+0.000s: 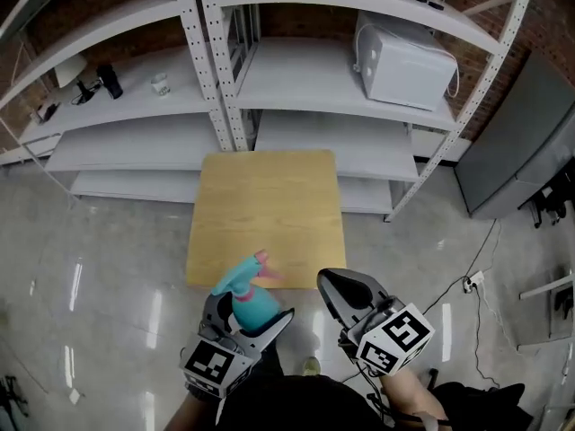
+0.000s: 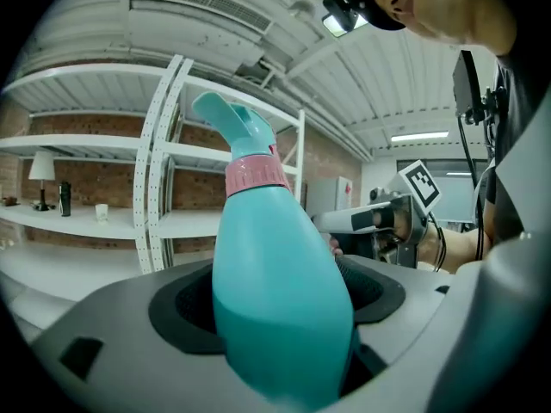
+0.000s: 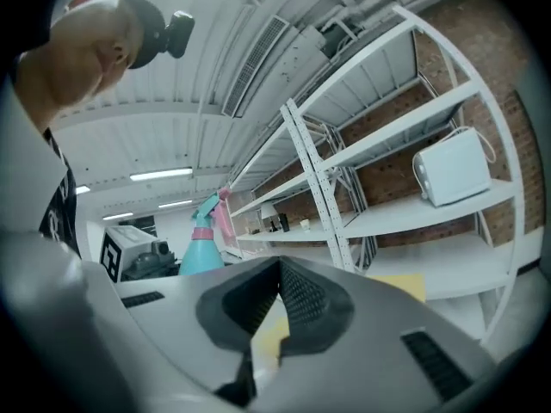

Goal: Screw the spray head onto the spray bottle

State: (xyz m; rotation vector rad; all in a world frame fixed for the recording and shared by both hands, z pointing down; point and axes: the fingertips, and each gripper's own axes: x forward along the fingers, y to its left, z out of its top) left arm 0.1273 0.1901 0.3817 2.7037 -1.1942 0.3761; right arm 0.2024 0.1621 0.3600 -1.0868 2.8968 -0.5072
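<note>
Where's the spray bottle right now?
Head view, lower left: the spray bottle is clamped in the left gripper, over the floor just short of the wooden table, with the shut right gripper to its right.

Square light-wood table [image 1: 265,209] stands on grey polished floor [image 1: 99,277], just in front of white metal shelving [image 1: 296,83] with perforated uprights. Right bay, upper shelf: white boxy appliance [image 1: 404,63] set toward the right end. Left bay, same level: small clear cup [image 1: 160,83], with a dark upright object [image 1: 110,80] near it. Floor, right of table: thin cable with plug block [image 1: 470,282]
</note>
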